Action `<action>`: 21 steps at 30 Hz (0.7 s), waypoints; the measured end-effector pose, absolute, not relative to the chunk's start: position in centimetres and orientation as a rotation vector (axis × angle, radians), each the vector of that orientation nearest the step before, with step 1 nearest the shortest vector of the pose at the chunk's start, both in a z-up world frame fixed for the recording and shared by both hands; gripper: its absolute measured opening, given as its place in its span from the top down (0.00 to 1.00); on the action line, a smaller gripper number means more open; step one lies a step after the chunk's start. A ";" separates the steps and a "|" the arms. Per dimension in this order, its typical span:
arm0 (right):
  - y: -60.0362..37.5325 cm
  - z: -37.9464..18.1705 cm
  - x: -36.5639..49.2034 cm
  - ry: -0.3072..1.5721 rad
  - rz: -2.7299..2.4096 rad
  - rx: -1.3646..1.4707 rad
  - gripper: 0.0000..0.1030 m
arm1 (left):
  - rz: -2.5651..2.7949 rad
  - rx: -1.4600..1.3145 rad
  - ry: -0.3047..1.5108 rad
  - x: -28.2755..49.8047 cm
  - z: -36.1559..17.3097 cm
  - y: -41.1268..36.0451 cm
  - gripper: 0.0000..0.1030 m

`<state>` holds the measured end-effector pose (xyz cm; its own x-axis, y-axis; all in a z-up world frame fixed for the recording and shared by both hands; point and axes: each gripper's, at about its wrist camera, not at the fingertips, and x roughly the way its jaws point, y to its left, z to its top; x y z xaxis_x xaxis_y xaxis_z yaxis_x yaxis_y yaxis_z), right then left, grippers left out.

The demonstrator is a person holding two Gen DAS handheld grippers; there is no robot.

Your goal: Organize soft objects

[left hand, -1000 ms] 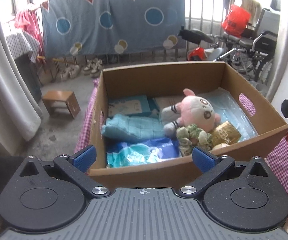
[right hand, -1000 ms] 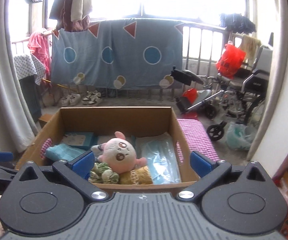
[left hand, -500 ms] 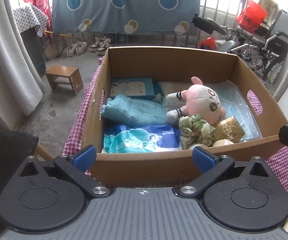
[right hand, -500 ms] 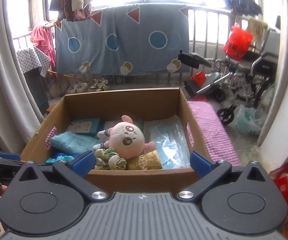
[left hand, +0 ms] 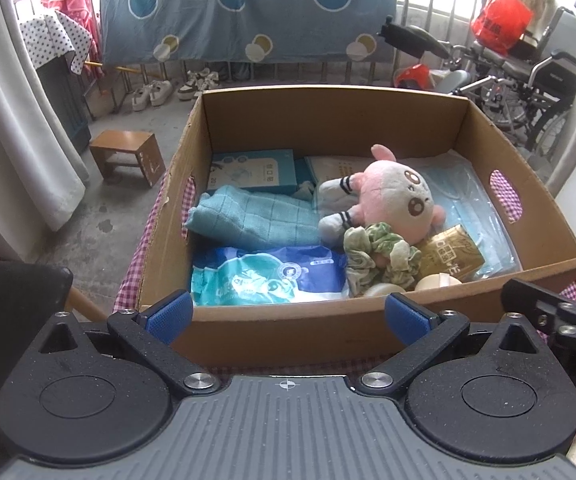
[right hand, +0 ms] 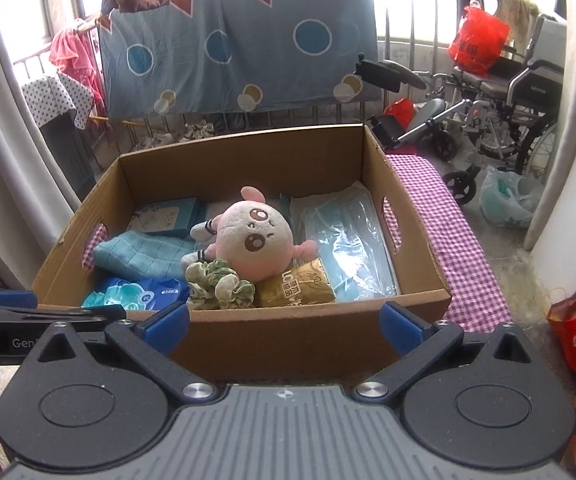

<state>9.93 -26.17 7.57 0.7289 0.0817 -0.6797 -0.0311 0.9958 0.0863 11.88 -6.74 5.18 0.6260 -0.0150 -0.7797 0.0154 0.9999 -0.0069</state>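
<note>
Just ahead of both grippers stood a cardboard box [left hand: 288, 332] on a checked cloth [right hand: 467, 248]. The left gripper [left hand: 286, 315] and the right gripper [right hand: 284, 322] each had their fingers spread wide, holding nothing, level with the box's near wall. Inside, beyond the left gripper's fingers, a pink plush [left hand: 391, 196] lay on a teal towel [left hand: 248, 220], with a green scrunchie [left hand: 379, 256] touching its near side, a blue pack [left hand: 268, 276] to the left and a gold packet [left hand: 451, 254] to the right.

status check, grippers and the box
Left gripper open, empty. Right gripper open, empty. Pink plush lies in cardboard box; near wall ahead.
</note>
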 end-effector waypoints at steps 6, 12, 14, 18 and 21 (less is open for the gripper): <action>-25.9 7.0 10.3 0.758 0.038 0.033 0.00 | -0.013 0.013 0.908 12.0 4.9 -7.0 0.00; -25.8 6.8 10.5 0.771 0.020 0.028 0.00 | -0.010 0.004 0.908 11.9 4.8 -6.6 0.00; -25.6 6.7 10.6 0.774 0.018 0.022 0.00 | -0.009 0.009 0.909 11.9 4.7 -6.6 0.00; -25.6 6.7 10.5 0.776 0.013 0.020 0.00 | -0.008 0.015 0.908 11.8 4.7 -6.6 0.00; -25.6 6.6 10.5 0.780 0.008 0.021 0.00 | -0.009 0.017 0.908 11.8 4.7 -6.6 0.00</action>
